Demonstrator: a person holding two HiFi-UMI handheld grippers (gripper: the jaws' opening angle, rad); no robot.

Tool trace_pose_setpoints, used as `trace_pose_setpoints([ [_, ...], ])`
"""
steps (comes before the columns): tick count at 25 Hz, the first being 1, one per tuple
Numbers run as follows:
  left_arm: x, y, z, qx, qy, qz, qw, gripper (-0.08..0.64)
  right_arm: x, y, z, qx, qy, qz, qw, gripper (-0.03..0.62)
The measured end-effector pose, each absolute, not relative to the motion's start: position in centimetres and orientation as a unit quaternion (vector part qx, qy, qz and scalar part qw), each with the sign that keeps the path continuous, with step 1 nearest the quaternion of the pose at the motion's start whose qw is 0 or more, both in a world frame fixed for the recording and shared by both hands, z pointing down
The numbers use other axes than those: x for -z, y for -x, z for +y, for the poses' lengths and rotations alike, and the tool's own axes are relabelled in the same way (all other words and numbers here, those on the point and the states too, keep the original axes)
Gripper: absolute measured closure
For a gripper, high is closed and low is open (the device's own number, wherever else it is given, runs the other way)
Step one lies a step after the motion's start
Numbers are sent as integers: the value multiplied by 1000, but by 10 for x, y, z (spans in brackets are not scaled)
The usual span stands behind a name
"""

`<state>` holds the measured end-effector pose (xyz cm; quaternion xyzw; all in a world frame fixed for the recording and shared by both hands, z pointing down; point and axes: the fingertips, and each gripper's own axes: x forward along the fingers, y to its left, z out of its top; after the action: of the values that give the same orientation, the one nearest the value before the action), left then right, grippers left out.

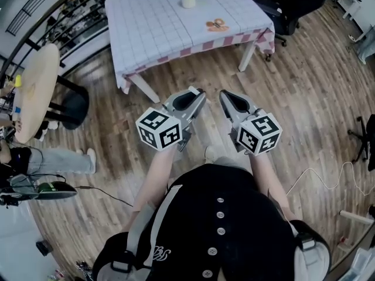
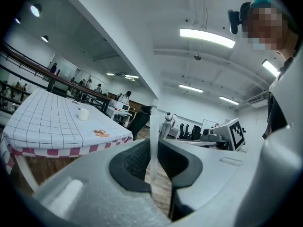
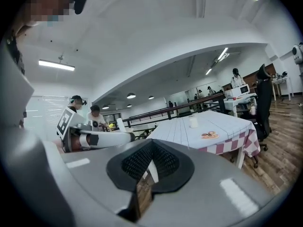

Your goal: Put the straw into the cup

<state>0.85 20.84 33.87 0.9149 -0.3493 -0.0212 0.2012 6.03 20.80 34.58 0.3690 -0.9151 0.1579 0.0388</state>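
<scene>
The straw [image 2: 154, 141] is held in the left gripper [image 1: 198, 93]. The jaws are closed on it near one end, so that its long axis stands upright across the jaws and not along them. The right gripper [image 1: 224, 95] is carried just beside the left one, its jaws brought almost together with nothing gripped between them. The cup [image 1: 187, 0] is placed on the checked table [image 1: 146, 28]. Both grippers are kept well apart from the cup, on the near side of it and off the table, close to the person's body. From the straw the cup lies ahead and a little to the left, as is shown in the left gripper view. It is judged that the left gripper must be carried to the cup and the straw's free end turned down over its mouth. The straw is made out clearly only in the left gripper view. In the head view it is too thin to be found, but the whole way to the cup is shown there.
</scene>
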Motion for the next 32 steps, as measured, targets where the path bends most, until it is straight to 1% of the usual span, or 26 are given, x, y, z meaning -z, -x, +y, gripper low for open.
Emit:
trace_pose_setpoints([
  [8, -345, -14, 146, 30, -908, -363, 209, 515, -354, -63, 143, -157, -353, -921, 50, 594],
  [12, -353, -15, 134, 29, -901, -371, 223, 515, -363, -58, 130, -162, -339, -925, 64, 592],
  [21, -354, -4, 106, 14, -897, -374, 236, 516, -358, -54, 100, -174, -346, -920, 58, 592],
  [25, -368, -21, 109, 14, -897, -373, 236, 516, -374, -73, 106, -175, -348, -919, 58, 594],
  [29, -382, -34, 96, -1, -899, -369, 238, 516, -389, -84, 92, -187, -352, -916, 45, 592],
  [32, -404, -29, 63, -4, -905, -375, 200, 516, -412, -77, 61, -161, -347, -924, 15, 593],
])
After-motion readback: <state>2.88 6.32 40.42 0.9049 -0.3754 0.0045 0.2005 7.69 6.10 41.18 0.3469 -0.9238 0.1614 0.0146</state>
